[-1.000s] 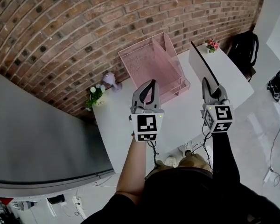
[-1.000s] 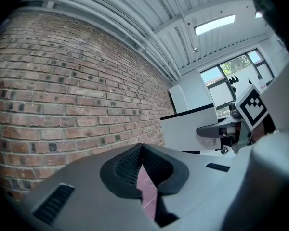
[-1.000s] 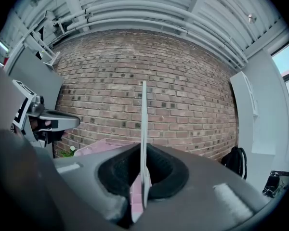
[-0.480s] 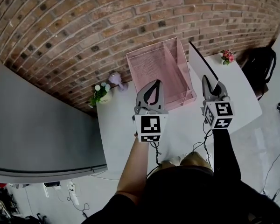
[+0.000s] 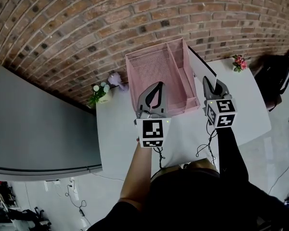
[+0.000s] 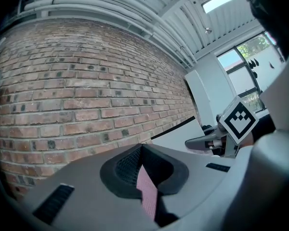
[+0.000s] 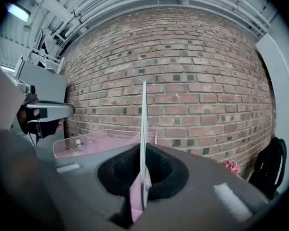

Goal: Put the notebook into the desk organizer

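A pink mesh desk organizer (image 5: 156,73) stands on the white table (image 5: 183,134) against the brick wall. My right gripper (image 5: 213,83) is shut on the lower edge of a thin white notebook (image 5: 208,80), held upright and edge-on just beside the organizer's right wall. In the right gripper view the notebook (image 7: 144,124) rises as a thin line from the right gripper (image 7: 143,150), with the organizer (image 7: 96,141) to its left. My left gripper (image 5: 157,84) hovers over the organizer's front, shut with nothing in it. In the left gripper view its tips (image 6: 140,146) meet.
A small potted plant (image 5: 100,94) and a purple figure (image 5: 114,79) sit left of the organizer. Pink flowers (image 5: 240,62) stand at the table's far right corner. A black backpack (image 5: 278,78) lies beyond the table. A grey panel (image 5: 38,129) runs along the left.
The right gripper has carried the notebook left, up to the organizer's right wall. The left gripper has kept its place in front of the organizer. The head view has shifted.
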Demonstrator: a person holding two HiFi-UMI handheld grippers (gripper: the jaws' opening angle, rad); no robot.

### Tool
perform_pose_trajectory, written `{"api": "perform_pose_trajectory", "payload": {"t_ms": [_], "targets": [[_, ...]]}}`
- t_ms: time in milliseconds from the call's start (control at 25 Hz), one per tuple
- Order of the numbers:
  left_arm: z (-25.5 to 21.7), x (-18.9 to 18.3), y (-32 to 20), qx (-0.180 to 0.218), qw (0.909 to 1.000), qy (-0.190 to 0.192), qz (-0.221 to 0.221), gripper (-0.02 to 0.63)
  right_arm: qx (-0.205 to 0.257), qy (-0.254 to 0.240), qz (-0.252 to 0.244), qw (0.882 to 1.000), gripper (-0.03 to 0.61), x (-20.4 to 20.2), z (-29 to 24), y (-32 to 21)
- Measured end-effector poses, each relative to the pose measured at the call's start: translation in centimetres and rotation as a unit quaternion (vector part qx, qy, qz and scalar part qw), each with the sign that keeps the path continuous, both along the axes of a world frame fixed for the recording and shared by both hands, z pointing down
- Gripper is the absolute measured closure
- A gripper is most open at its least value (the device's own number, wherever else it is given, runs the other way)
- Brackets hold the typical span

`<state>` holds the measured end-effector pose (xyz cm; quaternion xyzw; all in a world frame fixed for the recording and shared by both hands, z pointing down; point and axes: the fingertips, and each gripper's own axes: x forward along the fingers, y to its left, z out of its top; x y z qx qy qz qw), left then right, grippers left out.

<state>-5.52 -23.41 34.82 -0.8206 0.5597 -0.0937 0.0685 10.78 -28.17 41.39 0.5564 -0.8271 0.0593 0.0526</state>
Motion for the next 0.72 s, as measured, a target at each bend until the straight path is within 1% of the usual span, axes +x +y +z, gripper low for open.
{"api": "perform_pose_trajectory", "payload": {"t_ms": [360, 720], "targets": [[1.1, 0.6, -1.3, -0.01, 0.9996, -0.004, -0.026, 0.604, -0.034, 0.0, -0.034, 0.999, 0.569, -0.4, 3.6, -2.2], [1.8, 0.2, -1.9, -0.017, 0.9989, -0.009, -0.043, 0.604, -0.062, -0.005, -0.046, 0.997, 0.569, -1.0, 6.4, -3.0]]}}
